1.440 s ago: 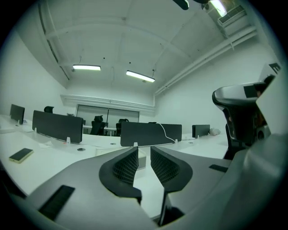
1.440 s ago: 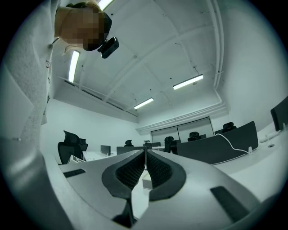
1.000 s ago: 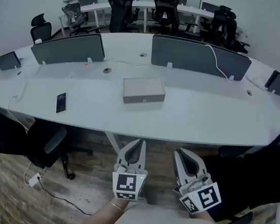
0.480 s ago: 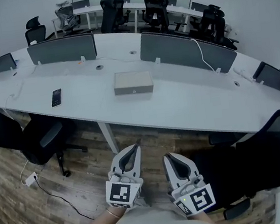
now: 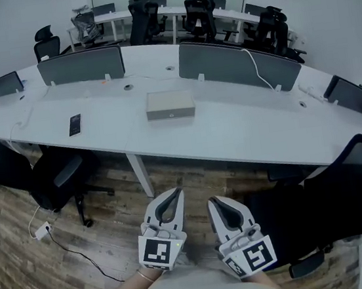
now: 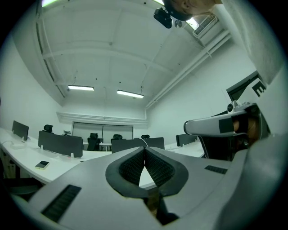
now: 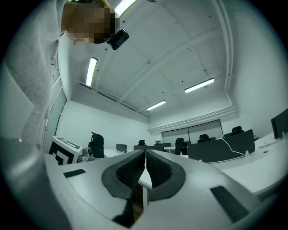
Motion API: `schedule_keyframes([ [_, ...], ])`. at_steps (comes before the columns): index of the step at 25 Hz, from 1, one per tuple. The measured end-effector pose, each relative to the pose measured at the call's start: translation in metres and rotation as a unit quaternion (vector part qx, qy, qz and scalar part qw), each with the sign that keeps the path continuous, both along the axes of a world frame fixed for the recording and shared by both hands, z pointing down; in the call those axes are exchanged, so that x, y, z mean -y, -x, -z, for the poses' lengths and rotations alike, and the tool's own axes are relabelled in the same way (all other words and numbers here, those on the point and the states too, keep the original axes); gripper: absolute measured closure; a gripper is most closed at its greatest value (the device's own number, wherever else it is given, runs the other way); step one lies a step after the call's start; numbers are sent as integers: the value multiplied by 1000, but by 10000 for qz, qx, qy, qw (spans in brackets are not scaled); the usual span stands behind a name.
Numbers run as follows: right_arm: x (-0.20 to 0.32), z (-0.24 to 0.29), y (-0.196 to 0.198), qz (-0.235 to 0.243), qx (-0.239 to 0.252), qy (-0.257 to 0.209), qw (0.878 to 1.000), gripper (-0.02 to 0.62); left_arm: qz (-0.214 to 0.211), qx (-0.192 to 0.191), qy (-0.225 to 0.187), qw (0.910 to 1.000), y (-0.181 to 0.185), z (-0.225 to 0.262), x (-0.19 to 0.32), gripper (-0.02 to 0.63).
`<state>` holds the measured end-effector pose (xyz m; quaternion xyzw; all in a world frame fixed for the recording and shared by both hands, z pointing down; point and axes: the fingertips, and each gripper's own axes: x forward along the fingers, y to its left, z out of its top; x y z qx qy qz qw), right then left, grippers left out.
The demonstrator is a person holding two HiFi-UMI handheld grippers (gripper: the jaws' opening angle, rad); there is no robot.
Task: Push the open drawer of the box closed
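The grey box (image 5: 170, 104) lies on the long white curved table (image 5: 232, 134), its drawer front with a small knob flush with the box body and facing me. Both grippers hang well short of the table, over the wooden floor close to my body. My left gripper (image 5: 176, 193) is shut, its tips meeting with nothing between them. My right gripper (image 5: 211, 201) sits just to its right, also shut and empty. In the left gripper view the left gripper (image 6: 144, 148) points level at the table; in the right gripper view the right gripper (image 7: 145, 152) shows its pads pressed together.
A black phone (image 5: 74, 125) lies on the table left of the box. Grey divider screens (image 5: 81, 66) stand along the table's far side. Black office chairs (image 5: 53, 179) stand at the left and at the right (image 5: 347, 198). A cable (image 5: 69, 251) trails on the wooden floor.
The view has drawn back from the table: the box and table sit farther away and higher in the head view. Both grippers stay shut and side by side.
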<state>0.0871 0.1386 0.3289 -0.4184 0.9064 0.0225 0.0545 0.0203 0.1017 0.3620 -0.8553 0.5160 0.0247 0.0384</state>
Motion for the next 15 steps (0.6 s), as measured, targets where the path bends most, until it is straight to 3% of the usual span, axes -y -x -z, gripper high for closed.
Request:
schedule_keyframes([
  [15,-9,3,4,32,-42,-68,10000,572,47,-114,54,9999,4,4,-10,588],
])
